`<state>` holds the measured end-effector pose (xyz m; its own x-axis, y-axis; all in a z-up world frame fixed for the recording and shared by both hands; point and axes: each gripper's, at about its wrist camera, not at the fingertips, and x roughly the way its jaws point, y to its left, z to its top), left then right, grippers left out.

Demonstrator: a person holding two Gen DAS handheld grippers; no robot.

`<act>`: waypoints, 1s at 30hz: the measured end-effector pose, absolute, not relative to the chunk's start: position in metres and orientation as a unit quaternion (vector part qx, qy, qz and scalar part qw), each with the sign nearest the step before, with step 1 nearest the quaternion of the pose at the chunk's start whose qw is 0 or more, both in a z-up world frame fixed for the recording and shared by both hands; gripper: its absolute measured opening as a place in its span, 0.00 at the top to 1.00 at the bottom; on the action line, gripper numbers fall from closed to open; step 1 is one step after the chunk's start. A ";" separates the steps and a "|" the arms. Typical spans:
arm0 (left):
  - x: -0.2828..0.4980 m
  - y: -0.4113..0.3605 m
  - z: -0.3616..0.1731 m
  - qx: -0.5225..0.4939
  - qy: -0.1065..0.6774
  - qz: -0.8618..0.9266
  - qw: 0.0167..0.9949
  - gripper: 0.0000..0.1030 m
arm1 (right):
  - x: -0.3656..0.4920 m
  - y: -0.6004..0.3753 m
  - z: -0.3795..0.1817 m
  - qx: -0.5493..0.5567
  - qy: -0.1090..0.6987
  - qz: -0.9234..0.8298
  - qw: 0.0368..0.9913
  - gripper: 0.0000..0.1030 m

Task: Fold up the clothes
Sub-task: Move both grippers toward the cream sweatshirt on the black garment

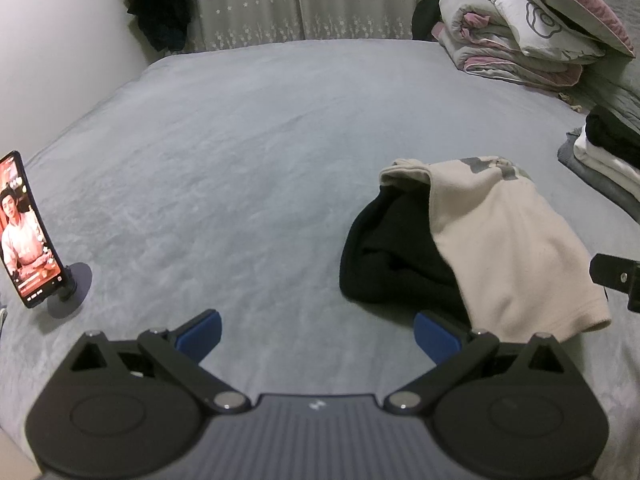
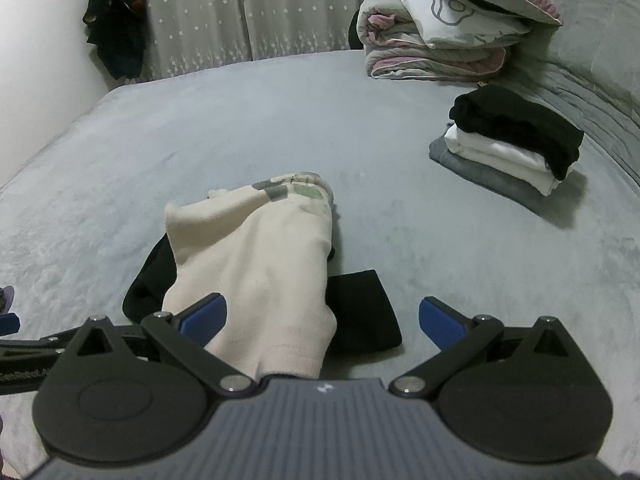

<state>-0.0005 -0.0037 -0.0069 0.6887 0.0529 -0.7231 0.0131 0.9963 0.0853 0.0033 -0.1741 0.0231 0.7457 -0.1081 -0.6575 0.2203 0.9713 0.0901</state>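
A crumpled cream garment (image 1: 504,240) with grey print lies draped over a black garment (image 1: 396,256) on the grey bed (image 1: 240,152). My left gripper (image 1: 318,338) is open over bare bedding, its right pad just short of the heap's near left edge. From the right wrist, the cream garment (image 2: 260,264) runs toward the camera with the black garment (image 2: 362,312) showing on both sides. My right gripper (image 2: 322,320) is open, the near end of both garments lying between its blue pads (image 2: 440,324). Nothing is gripped.
A folded stack of black, white and grey clothes (image 2: 516,140) sits at the right. Folded quilts and a pillow (image 2: 436,36) are piled at the far right. A phone on a stand (image 1: 30,232) stands at the left. Dark clothes (image 1: 160,4) hang by the curtain.
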 end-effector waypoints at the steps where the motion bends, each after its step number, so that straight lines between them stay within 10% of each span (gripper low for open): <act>1: 0.000 -0.004 -0.007 0.042 0.395 0.011 0.918 0.00 | 0.003 -0.174 0.023 0.082 0.346 -0.088 0.930 0.00; 30: 0.001 -0.003 -0.008 0.046 0.399 0.009 0.916 0.00 | 0.007 -0.177 0.015 0.101 0.362 -0.082 0.923 0.00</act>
<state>0.0012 -0.0028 -0.0082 0.6819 0.0537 -0.7295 0.0199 0.9956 0.0919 0.0075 -0.1769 0.0148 0.7247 -0.0779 -0.6847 0.2236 0.9664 0.1267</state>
